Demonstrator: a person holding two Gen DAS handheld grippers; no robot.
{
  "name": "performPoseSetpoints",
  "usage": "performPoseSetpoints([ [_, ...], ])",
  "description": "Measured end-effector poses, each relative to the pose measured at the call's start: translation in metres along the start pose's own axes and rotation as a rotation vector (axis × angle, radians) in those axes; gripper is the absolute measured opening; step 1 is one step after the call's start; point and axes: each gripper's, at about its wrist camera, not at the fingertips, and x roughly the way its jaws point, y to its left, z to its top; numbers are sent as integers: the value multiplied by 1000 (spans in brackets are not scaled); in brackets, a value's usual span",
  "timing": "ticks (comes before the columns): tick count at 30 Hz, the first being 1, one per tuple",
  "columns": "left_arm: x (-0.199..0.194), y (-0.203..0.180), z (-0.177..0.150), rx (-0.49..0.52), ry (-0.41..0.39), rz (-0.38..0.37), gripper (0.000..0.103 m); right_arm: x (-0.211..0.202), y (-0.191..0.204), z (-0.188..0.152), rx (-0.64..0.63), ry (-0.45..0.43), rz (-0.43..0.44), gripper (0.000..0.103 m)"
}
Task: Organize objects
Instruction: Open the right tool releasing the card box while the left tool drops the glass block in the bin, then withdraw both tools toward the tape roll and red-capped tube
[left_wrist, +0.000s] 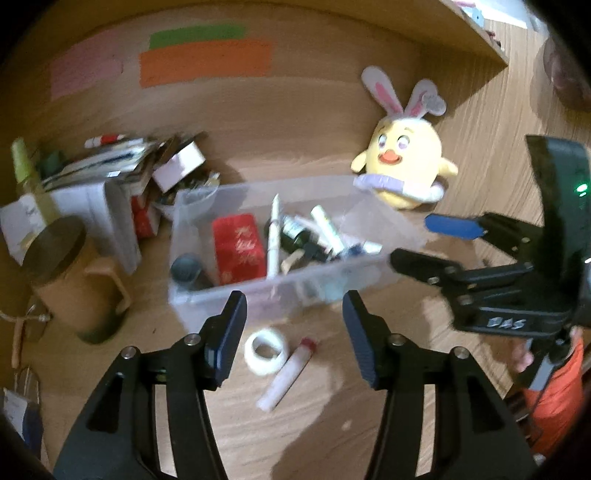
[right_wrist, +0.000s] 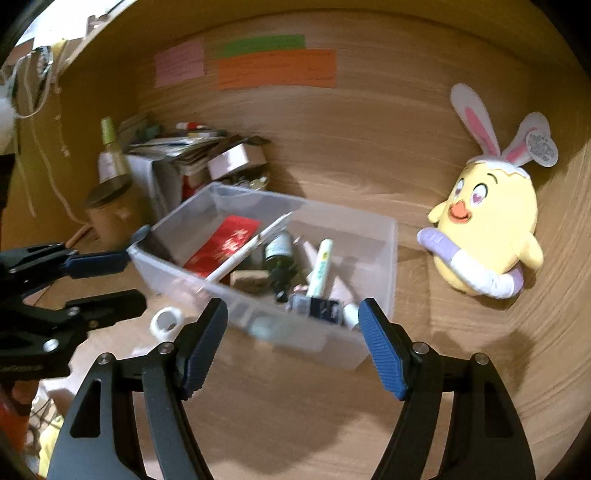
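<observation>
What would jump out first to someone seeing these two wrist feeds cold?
Probably the yellow chick plush with bunny ears, propped against the wooden back panel to the right of the bin. Next, the clear plastic bin mid-desk, crammed with a red box, tubes and small bottles. A roll of white tape and a red-capped tube lie on the desk in front of the bin, just ahead of the open left gripper.

Clear plastic bin (left_wrist: 295, 291) sat mid-frame, crammed with tubes and a red box (left_wrist: 239, 248). Tape roll (left_wrist: 266, 350) and white tube (left_wrist: 287, 374) lay just below it.
</observation>
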Motion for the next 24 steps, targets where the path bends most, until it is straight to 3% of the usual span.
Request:
performPoseSetpoints([
  [5,3,18,-26,-10,48,48,54,-3,16,-19,-23,26,45,70],
  [12,34,41,-50,-10,150,129,54,21,33,-44,-3,128,112,70],
  [18,44,31,-62,48,185,111,54,38,36,-53,60,191,161,70],
  [22,50,22,-66,58,223,37,54,43,38,-55,109,200,187,70],
  [24,48,16,-66,82,209,41,54,44,40,-57,125,199,198,70],
])
